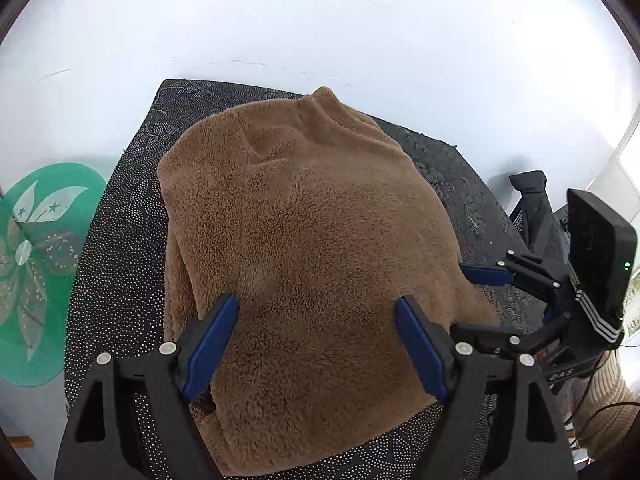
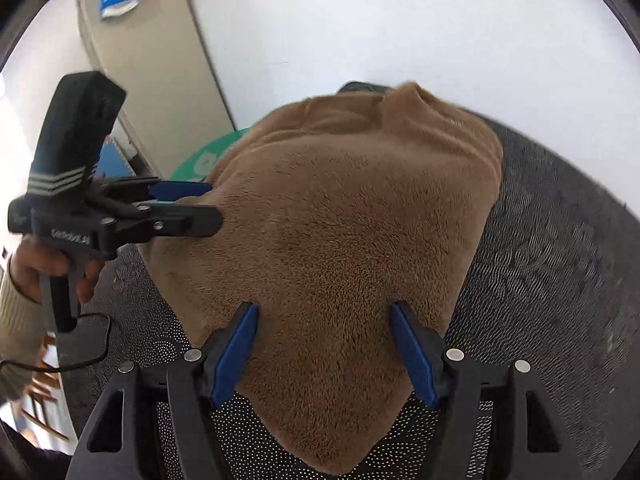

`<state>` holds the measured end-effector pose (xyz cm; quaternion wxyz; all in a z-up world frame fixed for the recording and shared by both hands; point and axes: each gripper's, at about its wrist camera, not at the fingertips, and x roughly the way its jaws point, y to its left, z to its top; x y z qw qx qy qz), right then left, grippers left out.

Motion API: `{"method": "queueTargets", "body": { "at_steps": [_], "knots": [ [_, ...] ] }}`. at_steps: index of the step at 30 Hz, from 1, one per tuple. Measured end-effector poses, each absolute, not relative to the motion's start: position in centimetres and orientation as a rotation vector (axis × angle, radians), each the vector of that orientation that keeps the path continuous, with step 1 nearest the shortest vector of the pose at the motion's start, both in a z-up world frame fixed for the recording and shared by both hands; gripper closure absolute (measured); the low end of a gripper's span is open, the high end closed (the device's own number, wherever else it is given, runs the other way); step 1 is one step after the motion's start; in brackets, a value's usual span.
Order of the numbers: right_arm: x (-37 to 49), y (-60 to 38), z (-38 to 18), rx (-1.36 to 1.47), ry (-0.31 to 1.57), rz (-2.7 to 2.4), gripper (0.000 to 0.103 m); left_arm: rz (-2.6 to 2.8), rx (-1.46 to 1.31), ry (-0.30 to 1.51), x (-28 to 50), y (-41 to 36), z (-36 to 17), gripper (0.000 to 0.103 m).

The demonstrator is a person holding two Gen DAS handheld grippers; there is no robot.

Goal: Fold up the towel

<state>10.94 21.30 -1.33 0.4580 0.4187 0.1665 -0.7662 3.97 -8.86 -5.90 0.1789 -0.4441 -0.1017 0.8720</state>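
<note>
A brown fluffy towel (image 1: 312, 248) lies doubled over on a black dotted mat (image 1: 116, 248), with a bunched ridge at its far end. My left gripper (image 1: 316, 304) hovers open over the towel's near part, with nothing between its blue pads (image 1: 212, 344). In the right wrist view the towel (image 2: 352, 240) narrows to a corner near the camera. My right gripper (image 2: 324, 314) stands open above that corner. From this view the left gripper (image 2: 214, 204) is at the towel's left edge. The right gripper (image 1: 464, 296) shows at the towel's right edge, partly hidden.
The mat lies on a white table (image 1: 320, 32). A green round mat with a flower pattern (image 1: 36, 264) sits left of it. A hand (image 2: 28, 268) in a cream sleeve holds the left gripper, trailing a black cable (image 2: 96, 344). A beige partition (image 2: 160, 64) stands at the back left.
</note>
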Motion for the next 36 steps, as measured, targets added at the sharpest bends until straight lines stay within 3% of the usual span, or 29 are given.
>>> {"method": "queueTargets", "body": {
  "at_steps": [9, 18, 23, 32, 36],
  "knots": [
    [11.7, 22.5, -1.2, 0.993, 0.316, -1.949, 0.032, 2.452, -1.255, -0.316, 3.9, -9.2, -6.3, 0.018],
    [10.8, 24.3, 0.7, 0.948, 0.109, -2.038, 0.032, 2.53, -1.168, -0.234, -1.8, -9.6, -2.3, 0.018],
    [11.0, 23.8, -1.9, 1.002, 0.174, -2.009, 0.031, 2.502, -1.318, -0.11, -6.3, -8.4, -5.2, 0.018],
    [9.6, 23.4, -1.8, 1.034, 0.172, -1.95, 0.03, 2.41, -1.346, -0.265, -7.0, -10.2, -7.6, 0.017],
    [7.4, 24.3, 1.5, 0.939, 0.066, -2.003, 0.03, 2.4, -1.302, -0.379, -5.8, -12.4, -6.4, 0.017]
  ]
}}
